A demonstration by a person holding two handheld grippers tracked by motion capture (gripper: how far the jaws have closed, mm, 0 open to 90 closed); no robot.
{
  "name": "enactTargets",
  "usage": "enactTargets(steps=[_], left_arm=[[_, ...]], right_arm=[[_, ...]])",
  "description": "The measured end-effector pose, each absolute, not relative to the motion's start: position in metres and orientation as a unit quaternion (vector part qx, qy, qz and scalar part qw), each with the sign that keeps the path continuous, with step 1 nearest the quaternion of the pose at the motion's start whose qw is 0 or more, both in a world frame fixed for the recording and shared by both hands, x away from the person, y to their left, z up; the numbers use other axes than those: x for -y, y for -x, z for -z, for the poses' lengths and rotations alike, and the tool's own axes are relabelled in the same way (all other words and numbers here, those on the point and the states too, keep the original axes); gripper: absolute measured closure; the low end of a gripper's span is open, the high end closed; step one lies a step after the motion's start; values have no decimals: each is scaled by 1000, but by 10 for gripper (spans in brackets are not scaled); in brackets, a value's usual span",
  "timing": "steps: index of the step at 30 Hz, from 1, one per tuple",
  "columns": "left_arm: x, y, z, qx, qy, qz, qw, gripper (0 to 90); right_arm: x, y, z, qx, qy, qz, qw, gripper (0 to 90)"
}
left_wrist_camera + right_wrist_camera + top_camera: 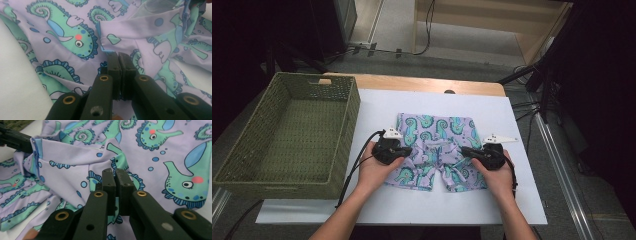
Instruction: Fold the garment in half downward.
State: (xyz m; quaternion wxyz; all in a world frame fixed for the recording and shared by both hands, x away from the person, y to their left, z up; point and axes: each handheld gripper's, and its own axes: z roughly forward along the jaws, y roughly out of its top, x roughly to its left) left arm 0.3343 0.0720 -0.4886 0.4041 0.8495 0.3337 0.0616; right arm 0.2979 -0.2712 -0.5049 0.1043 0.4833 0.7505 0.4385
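— White sheeting (412,205) covers our wooden table (422,82), with grey floor and trailing cables beyond it at twelve o'clock. What do we have on it?

— We have a pair of lilac shorts (432,127) printed with green seahorses, lying at the middle of the sheet, waistband toward twelve o'clock and legs toward six. A green woven basket (339,125) sits well apart at nine o'clock, overhanging the sheet's edge.

— And our tongs?

— Our left gripper (404,151) rests on the shorts' nine o'clock side, our right gripper (467,151) on the three o'clock side, both pointing inward at the crotch area.

— Apart or together?

— Together, both. In the left gripper view our left gripper (118,56) shows its black jaws pressed flat against each other, tips down at a folded hem of the shorts (140,32). We cannot make out cloth between the pads. In the right gripper view our right gripper (115,173) looks the same: jaws closed pad to pad, tips over the shorts (75,175), which bunch up toward ten o'clock where the other gripper's black tip meets the blue-edged hem.
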Motion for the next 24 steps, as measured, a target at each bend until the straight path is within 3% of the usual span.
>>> enactTargets(steps=[8,14,16,20,24], left_arm=[[-87,-304,487,-282,-847,-100,439,883],[-95,-279,497,-264,-852,-101,440,873],[-97,-273,496,-268,-846,-96,450,805],[-102,-270,489,-289,-831,-105,464,720],[-100,-272,477,-305,-818,-96,478,636]], right_arm=[[274,-252,503,-756,-422,-470,172,835],[278,-227,509,-749,-434,-480,140,735],[279,-220,509,-754,-430,-482,120,695],[283,-214,499,-740,-435,-497,128,669],[279,-221,490,-722,-450,-510,127,545]])
